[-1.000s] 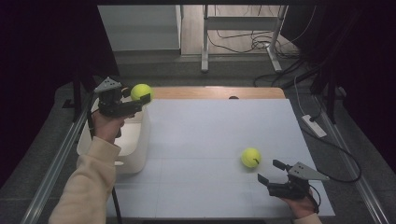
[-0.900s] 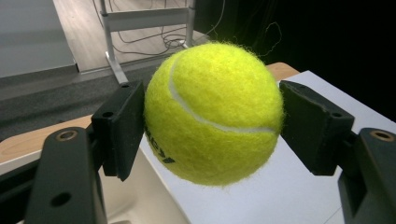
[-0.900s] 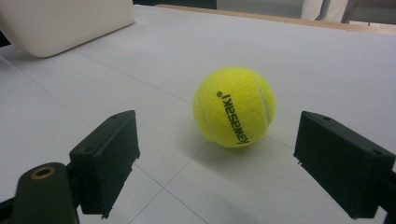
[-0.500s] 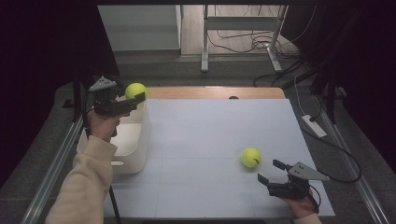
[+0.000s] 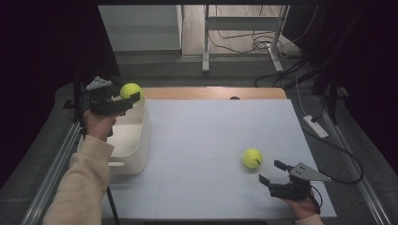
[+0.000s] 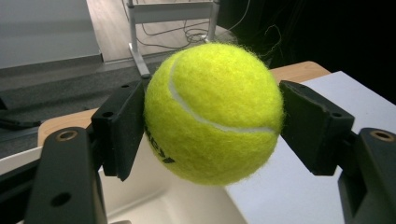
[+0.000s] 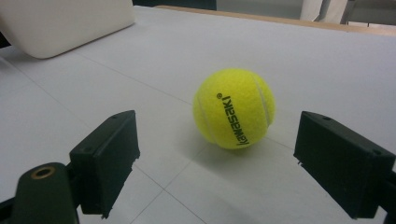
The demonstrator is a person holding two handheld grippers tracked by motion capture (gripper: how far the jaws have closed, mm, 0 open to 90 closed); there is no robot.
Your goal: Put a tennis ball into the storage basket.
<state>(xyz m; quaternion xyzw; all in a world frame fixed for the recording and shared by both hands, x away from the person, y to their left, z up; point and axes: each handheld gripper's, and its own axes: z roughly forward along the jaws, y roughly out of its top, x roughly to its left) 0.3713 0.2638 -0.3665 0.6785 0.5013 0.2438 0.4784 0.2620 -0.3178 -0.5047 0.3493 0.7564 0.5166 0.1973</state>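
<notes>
Left gripper (image 5: 133, 96) is clenched on a tennis ball (image 5: 130, 90), its two black jaws pressing the felt from either side, as the left gripper view shows with the ball (image 6: 214, 113) filling the space between them. Compared with a second ago, the hand has drawn the ball a little to the left and back, so that it now hangs over the far rim of the white bin (image 5: 141, 129) rather than over the edge nearest the white surface (image 5: 211, 136). In the left gripper view the bin's pale inside (image 6: 173, 205) lies directly under the ball. That suggests the carry is nearly done and the next step is to let go so the ball drops in; a release while it is this close to the rim could send it bouncing back out, so a slight shift toward the middle of the bin would be safer.

Right gripper (image 5: 273, 173) has not moved. It rests low at the near right of the surface with its jaws spread wide and nothing between them. The second tennis ball (image 5: 252, 158) lies on the surface just ahead of it, and in the right gripper view this ball (image 7: 234, 108) sits between the open jaws but farther off, untouched. It looks like the next one to be picked up.
</notes>
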